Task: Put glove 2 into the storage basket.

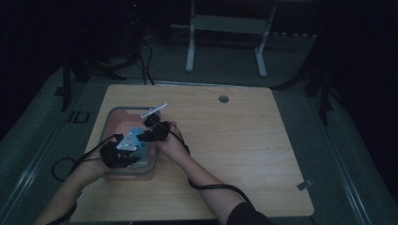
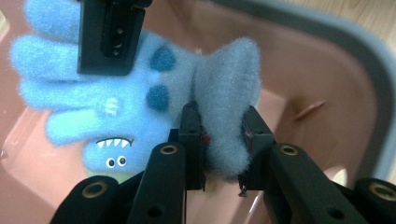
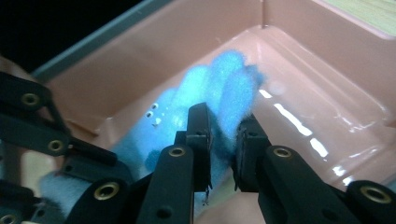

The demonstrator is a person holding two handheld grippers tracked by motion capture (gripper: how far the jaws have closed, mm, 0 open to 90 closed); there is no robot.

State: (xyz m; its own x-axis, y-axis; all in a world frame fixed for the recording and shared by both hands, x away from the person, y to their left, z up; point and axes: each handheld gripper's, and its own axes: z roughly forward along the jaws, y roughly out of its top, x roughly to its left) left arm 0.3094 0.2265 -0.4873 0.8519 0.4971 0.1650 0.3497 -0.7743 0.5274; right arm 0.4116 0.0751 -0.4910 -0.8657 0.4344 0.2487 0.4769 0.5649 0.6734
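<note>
Both grippers clamp one fuzzy blue glove [image 2: 140, 93] over the pink tub [image 2: 327, 70]: left gripper [image 2: 223, 140] on cuff, right gripper [image 3: 223, 140] on fingers. Lower evenly, flat inside tub.

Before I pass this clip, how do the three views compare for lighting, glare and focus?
High view: dim and underexposed, room black, the glove and bin hard to read. Left gripper view: bright, glove fuzz sharp, the left gripper slightly soft. Right gripper view: the glove overexposed and soft, white glare streaks on the bin floor, right gripper clear.
</note>
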